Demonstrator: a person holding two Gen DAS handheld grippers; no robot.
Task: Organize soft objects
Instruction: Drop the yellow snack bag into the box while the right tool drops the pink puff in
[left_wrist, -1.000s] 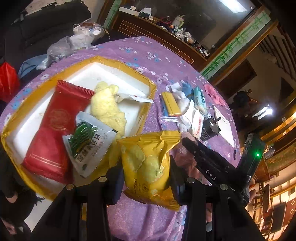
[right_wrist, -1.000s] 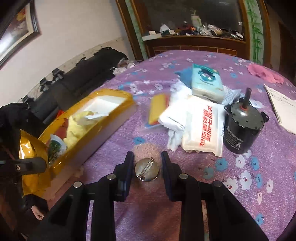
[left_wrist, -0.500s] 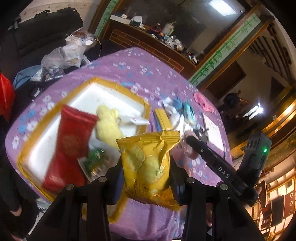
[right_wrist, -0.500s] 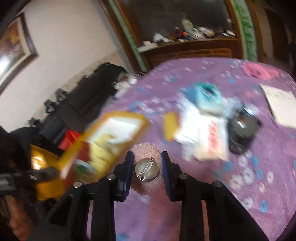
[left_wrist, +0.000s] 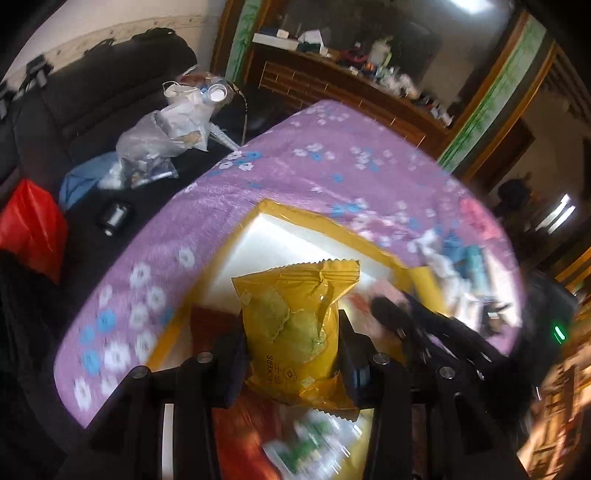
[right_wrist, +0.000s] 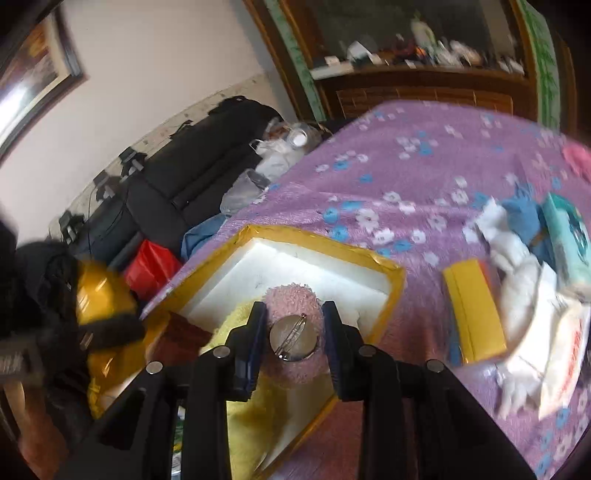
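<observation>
Between the fingers of the left gripper a yellow snack packet is clamped by its sides and held upright above the yellow-rimmed tray, clear of the contents. Beneath it, inside the tray, a red packet and a green-and-white sachet are seen, both blurred. Between the fingers of the right gripper a pink fuzzy pad with a round metal pin-back disc on its near face is gripped from both sides; it is held over the tray's white floor, near the rim on the table's inner side. A pale yellow plush is seen lying in the tray below that gripper. The tray is set at the edge of the table nearest the black sofa, on a purple flowered tablecloth. Further along the table, well apart from the tray, a yellow flat pouch, white packets and a teal tissue pack are noted. A red bag is seen beside the sofa.
</observation>
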